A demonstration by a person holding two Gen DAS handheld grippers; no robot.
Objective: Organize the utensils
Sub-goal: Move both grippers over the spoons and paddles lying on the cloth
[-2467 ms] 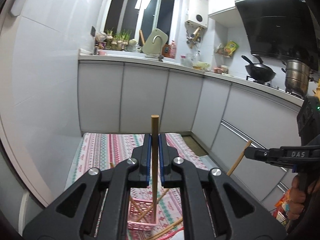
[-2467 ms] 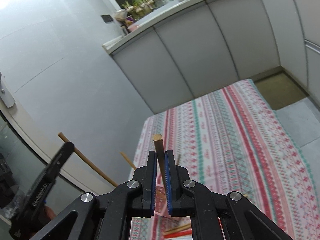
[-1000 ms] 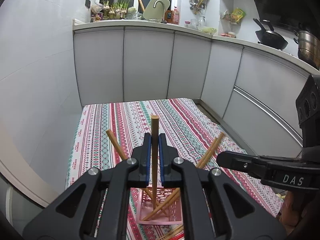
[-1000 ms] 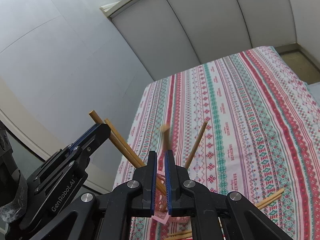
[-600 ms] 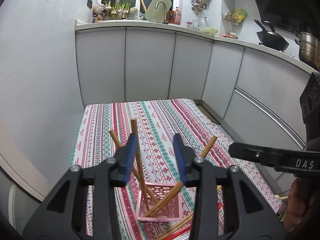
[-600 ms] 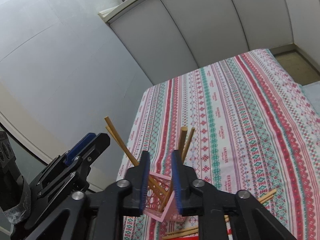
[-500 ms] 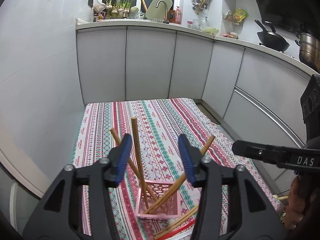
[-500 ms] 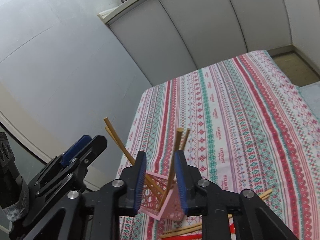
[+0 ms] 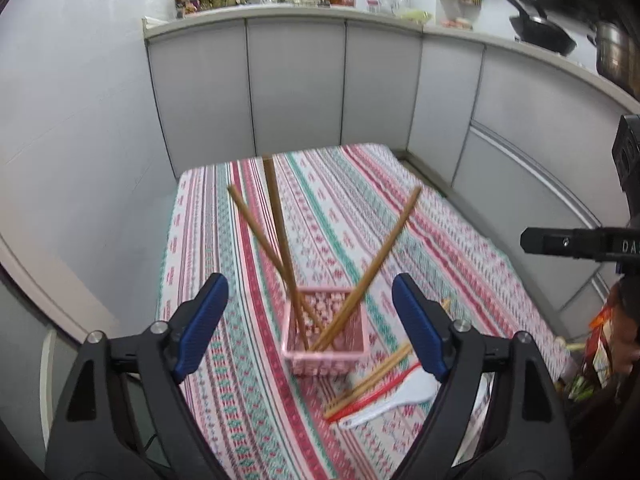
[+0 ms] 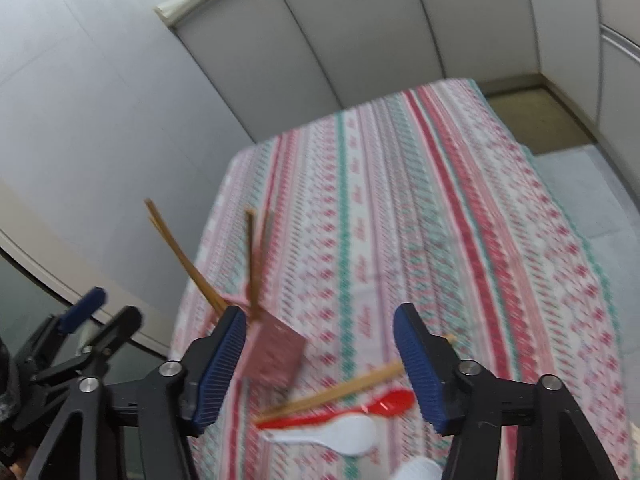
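The job looks partly done: a pink basket [image 9: 325, 330] stands on the striped tablecloth [image 9: 420, 240] of the worktop with several wooden chopsticks [image 9: 280, 240] leaning upright in it, two toward the far left and at least one toward the right. Left to sort, just beside the basket on its near right, are a loose pair of chopsticks [image 9: 370, 380] lying flat, a red spoon [image 10: 360, 410] and a white spoon [image 10: 340, 434] touching or nearly touching each other. The left gripper [image 9: 308, 324] hangs above the basket with its jaws spread wide, blue pads well apart, holding and touching nothing; the basket shows between them. The right gripper [image 10: 320, 360] likewise has its jaws fully apart and empty, hovering over the loose chopsticks and spoons, which appear between and below the pads. The right wrist view is motion-blurred, so the exact count of chopsticks in the basket is hard to tell.
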